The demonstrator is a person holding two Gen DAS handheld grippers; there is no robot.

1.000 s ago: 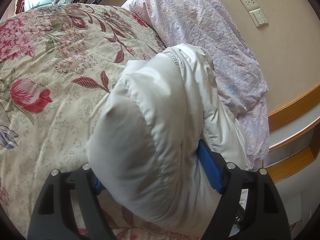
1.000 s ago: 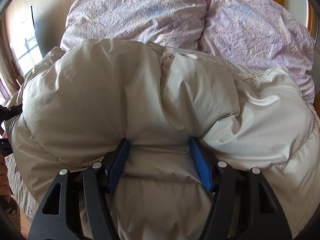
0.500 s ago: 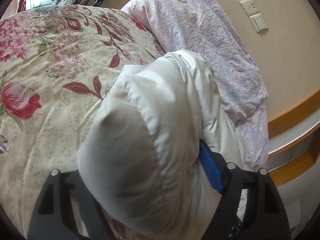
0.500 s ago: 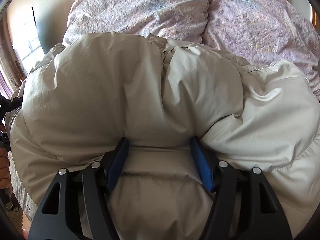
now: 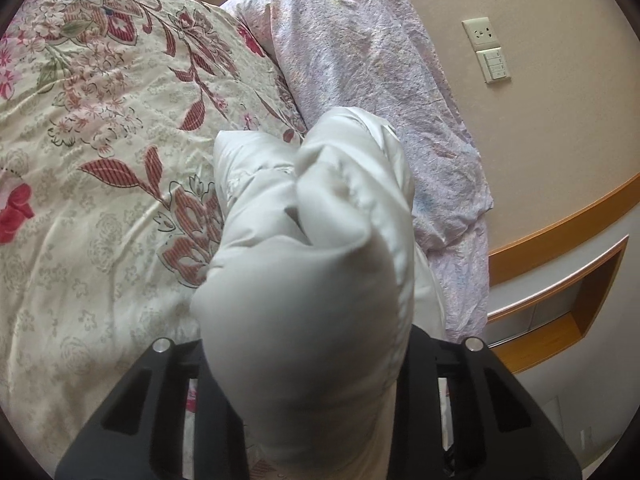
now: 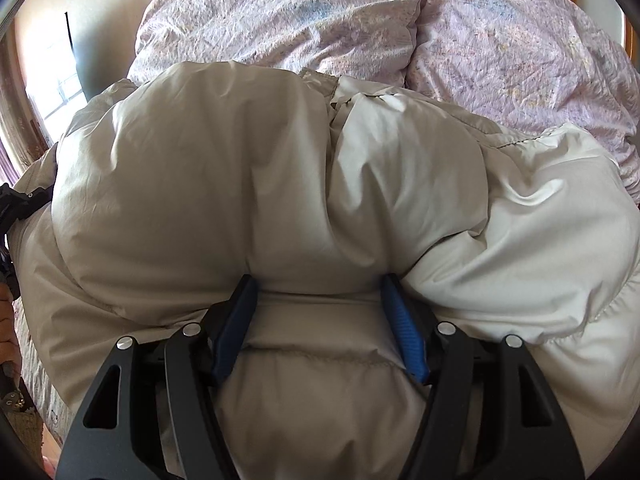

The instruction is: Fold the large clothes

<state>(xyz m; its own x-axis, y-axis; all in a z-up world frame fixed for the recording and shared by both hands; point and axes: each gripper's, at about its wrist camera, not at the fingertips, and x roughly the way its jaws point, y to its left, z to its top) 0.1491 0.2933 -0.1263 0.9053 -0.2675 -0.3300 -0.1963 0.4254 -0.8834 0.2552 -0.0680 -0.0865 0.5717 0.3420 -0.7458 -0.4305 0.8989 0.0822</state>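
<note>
The coat (image 6: pixel 280 184) is bunched on the bed (image 5: pixel 100 152), not flat yet; left tongs (image 5: pixel 308 360) just squeezed it, right tongs (image 6: pixel 316 320) pinch it too.

The puffy white jacket (image 5: pixel 308 280) bulges up close to the left wrist lens and hides the left claw (image 5: pixel 308 364) fingertips and pads entirely, so their contact with the fabric cannot be seen. The nearest fold is out of focus. At the top edge of that view, small items beyond the floral quilt (image 5: pixel 100 128) are too tiny and cropped to name. In the right wrist view, the jacket (image 6: pixel 280 184) swallows the tips of the right claw (image 6: pixel 316 292), and a dark object (image 6: pixel 12 208) at the left edge is cut off.
</note>
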